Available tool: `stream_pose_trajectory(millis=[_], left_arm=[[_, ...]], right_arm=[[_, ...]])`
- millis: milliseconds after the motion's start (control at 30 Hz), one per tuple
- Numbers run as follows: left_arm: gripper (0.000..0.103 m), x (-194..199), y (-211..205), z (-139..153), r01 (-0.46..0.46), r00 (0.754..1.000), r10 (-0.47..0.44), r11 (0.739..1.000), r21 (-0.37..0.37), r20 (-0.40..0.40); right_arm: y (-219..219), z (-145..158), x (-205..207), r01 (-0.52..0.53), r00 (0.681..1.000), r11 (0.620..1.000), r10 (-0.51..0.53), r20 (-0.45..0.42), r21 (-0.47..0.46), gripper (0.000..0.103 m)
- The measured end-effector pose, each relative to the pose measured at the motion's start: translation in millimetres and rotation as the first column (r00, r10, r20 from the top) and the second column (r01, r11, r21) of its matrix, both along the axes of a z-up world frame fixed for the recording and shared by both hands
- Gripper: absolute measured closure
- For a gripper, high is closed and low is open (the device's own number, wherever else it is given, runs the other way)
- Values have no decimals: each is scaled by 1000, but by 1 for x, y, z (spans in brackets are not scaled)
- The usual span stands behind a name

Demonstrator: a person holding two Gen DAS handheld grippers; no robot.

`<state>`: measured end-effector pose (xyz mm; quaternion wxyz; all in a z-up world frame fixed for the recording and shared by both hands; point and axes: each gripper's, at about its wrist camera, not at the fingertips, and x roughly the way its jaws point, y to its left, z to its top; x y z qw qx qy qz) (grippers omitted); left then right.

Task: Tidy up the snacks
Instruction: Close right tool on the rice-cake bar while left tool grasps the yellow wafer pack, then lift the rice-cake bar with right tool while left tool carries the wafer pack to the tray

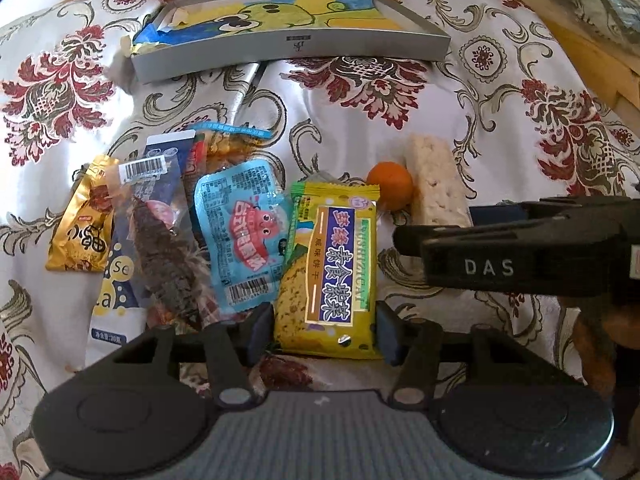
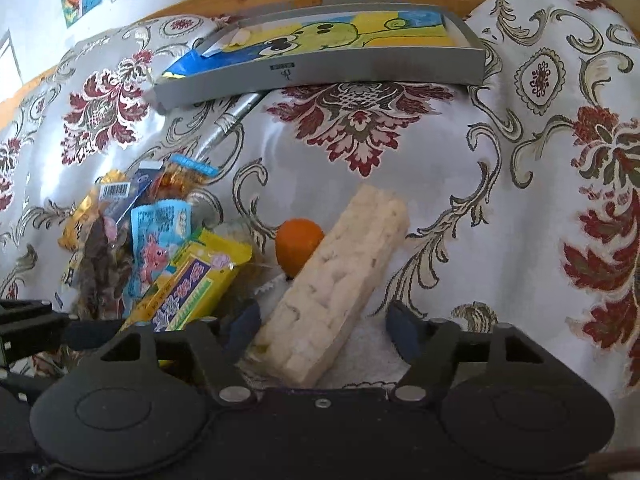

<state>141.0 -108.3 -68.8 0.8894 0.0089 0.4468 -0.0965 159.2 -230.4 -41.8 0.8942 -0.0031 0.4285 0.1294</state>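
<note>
Left wrist fisheye is showing the left hand-held gripper [image 1: 320, 332] straddling the near end of the yellow biscuit packet [image 1: 332, 268], its fingers sitting wide at either side, not yet pinching. Right hand-held gripper [image 2: 320, 328] is likewise hanging open around the pale rice bar [image 2: 332, 296] (touching or not, I cannot tell), beside the orange ball [image 2: 298, 246]. The grey tray [image 1: 288, 52] is holding only a picture sheet, so sorting is barely starting, judging by the snack pile [image 1: 172, 220] lying on the floral cloth [image 1: 360, 128].
</note>
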Motion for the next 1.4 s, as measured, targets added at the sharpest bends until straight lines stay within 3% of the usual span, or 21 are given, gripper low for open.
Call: stream_pose_trajectory(millis=[67, 167, 300, 433, 567, 867, 967, 1400], left_arm=[[47, 0, 1, 0, -3, 1000, 3, 1000, -6, -1], [49, -1, 2, 0, -5, 1000, 5, 1000, -13, 1], [49, -1, 1, -1, -5, 1000, 5, 1000, -8, 2], [45, 1, -1, -2, -5, 1000, 5, 1000, 5, -2], [43, 2, 0, -4, -13, 1000, 13, 1000, 4, 0], [50, 1, 2, -3, -16, 1000, 16, 1000, -11, -2], [51, -2, 4, -1, -22, 1000, 22, 999, -23, -2], [51, -18, 12, 11, -19, 999, 21, 999, -43, 49]], right_arm=[[1, 1, -3, -8, 1000, 1000, 8, -4, -10, 52], [1, 5, -10, -7, 1000, 1000, 7, 2, -29, 57], [2, 3, -10, -4, 1000, 999, 4, -3, -37, 55], [3, -3, -5, 0, 1000, 1000, -1, -22, -16, 46], [7, -5, -4, -8, 1000, 999, 7, -17, -36, 46], [8, -2, -8, -11, 1000, 998, 12, 4, -61, 60], [10, 3, -13, 10, 999, 994, -4, 54, -107, 66], [23, 14, -29, 9, 981, 969, 39, 189, -245, 68]])
